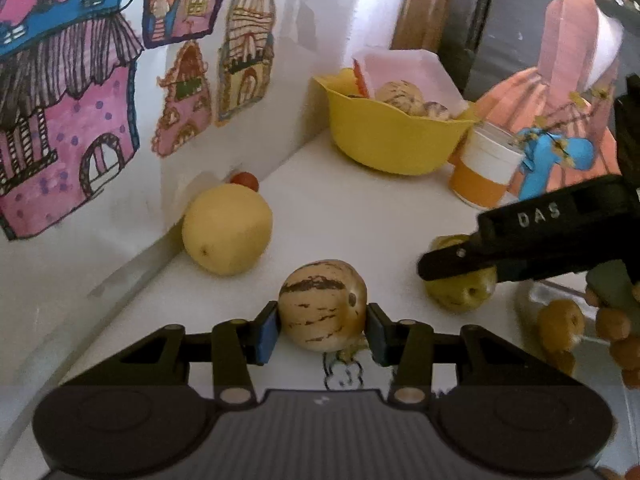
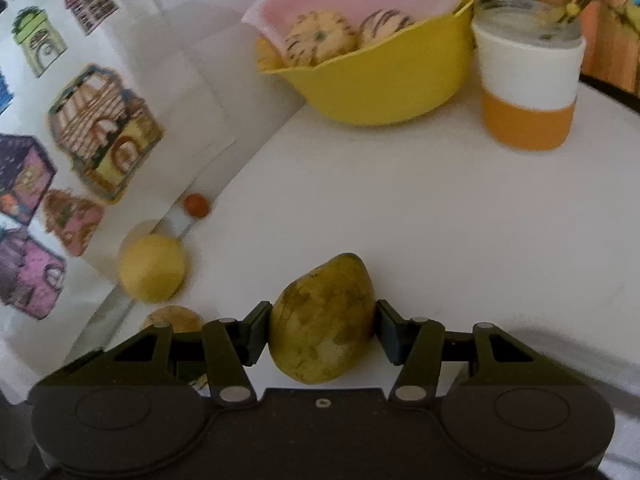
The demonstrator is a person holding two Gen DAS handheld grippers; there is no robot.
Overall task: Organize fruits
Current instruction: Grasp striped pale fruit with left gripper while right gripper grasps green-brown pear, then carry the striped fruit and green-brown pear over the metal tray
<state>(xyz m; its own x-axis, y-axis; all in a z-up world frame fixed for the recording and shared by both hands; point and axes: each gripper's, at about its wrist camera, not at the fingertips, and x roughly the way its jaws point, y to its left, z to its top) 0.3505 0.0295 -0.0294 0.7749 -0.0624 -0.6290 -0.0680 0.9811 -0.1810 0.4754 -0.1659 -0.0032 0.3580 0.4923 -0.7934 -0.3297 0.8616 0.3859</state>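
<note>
Risk: striped fruit (image 1: pixel 323 305) could roll off the desk (image 1: pixel 360 216) if squeezed off-centre.
Left gripper (image 1: pixel 322 330): jaws seemingly closed on it.
Right gripper (image 2: pixel 323 334): jaws holding green mango (image 2: pixel 322 320); may slip before yellow bowl (image 2: pixel 384 80).

Left gripper (image 1: pixel 322 330): your jaws clamp something — pads touching both its sides.
Right gripper (image 2: pixel 322 330): likewise clamped — low, level.
</note>
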